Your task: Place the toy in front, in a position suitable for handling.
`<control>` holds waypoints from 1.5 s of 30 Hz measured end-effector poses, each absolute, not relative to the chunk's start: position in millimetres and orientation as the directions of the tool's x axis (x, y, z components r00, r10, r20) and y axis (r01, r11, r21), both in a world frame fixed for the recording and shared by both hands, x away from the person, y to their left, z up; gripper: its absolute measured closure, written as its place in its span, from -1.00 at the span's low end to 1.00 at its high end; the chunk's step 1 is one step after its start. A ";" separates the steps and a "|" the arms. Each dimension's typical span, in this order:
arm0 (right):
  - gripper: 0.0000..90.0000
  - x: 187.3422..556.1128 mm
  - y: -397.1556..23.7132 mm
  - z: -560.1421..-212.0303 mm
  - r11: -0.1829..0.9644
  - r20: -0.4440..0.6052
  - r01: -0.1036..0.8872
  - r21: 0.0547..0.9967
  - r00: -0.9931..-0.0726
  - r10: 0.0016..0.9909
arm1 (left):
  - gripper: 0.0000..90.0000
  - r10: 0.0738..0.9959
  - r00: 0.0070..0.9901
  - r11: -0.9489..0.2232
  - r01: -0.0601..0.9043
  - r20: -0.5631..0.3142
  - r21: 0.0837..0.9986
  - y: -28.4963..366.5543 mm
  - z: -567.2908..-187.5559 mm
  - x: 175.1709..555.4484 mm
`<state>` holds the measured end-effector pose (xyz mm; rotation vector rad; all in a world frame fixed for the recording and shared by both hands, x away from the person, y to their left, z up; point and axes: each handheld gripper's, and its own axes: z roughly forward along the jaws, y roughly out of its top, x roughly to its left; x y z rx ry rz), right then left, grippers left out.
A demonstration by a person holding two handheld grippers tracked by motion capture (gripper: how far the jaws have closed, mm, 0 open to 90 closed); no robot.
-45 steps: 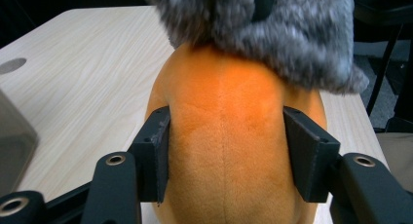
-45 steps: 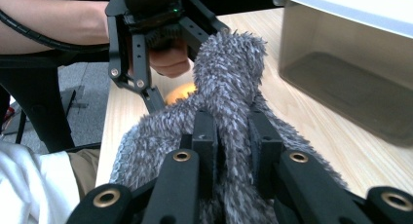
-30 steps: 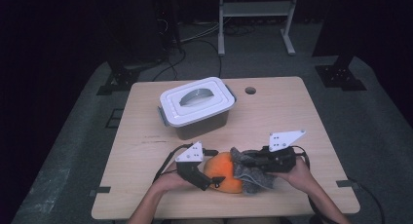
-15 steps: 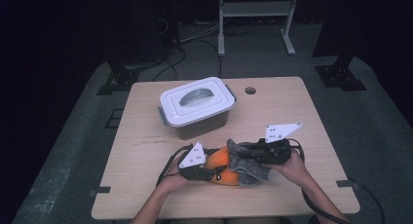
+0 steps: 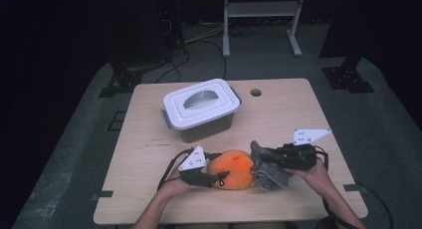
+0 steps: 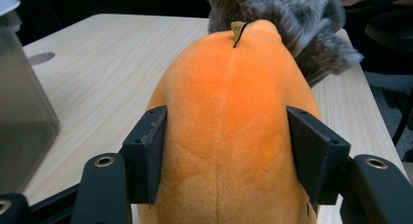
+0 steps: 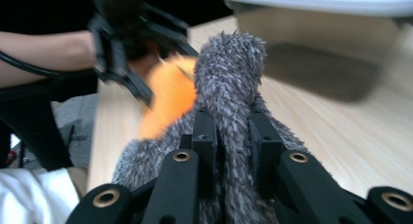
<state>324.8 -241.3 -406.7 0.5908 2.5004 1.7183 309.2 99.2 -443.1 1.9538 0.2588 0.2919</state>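
two grippers share one soft toy near the front edge of the wooden table [image 5: 149, 139]. a second ago our left gripper [image 5: 217, 178] stood wider beside the orange plush body [image 5: 234, 168]; its jaws have just been closing, and the pads now press the rounded, velvety orange flanks from both sides. our right gripper [image 5: 261, 159] has slid sideways to the right since then, jaws clenched on a fold of the shaggy grey fur [image 7: 229, 87], which lies stretched out from the orange part. behind them sits the rectangular translucent plastic box [image 5: 201, 112] with a smooth white lid, unmoved.
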 end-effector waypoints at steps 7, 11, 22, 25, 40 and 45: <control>0.70 314.0 -201.0 -385.9 0.329 0.114 0.184 0.926 -0.968 0.222 | -0.20 0.321 0.940 -0.406 0.025 0.117 0.914 84.1 -438.6 302.7; 0.70 312.9 -189.0 -388.0 0.413 0.050 0.150 0.898 -0.969 0.243 | -0.24 0.313 0.943 -0.406 0.022 0.117 0.914 83.5 -438.6 301.3; 0.70 315.5 -213.3 -406.7 0.417 0.078 0.204 0.886 -0.951 0.301 | -0.63 0.306 0.951 -0.391 0.081 0.047 0.917 91.5 -438.9 310.3; 0.70 315.8 -216.9 -405.5 0.439 0.059 0.202 0.875 -0.946 0.318 | -0.57 0.312 0.950 -0.395 0.114 0.016 0.912 93.3 -439.2 312.2; 0.70 316.9 -194.4 -385.2 0.497 0.001 0.137 0.857 -0.964 0.265 | -0.44 0.274 0.960 -0.405 0.055 0.064 0.913 84.8 -438.6 307.2; 0.69 317.4 -209.1 -387.9 0.482 0.031 0.179 0.858 -0.954 0.298 | -0.57 0.285 0.958 -0.410 0.125 -0.003 0.904 86.6 -443.9 312.3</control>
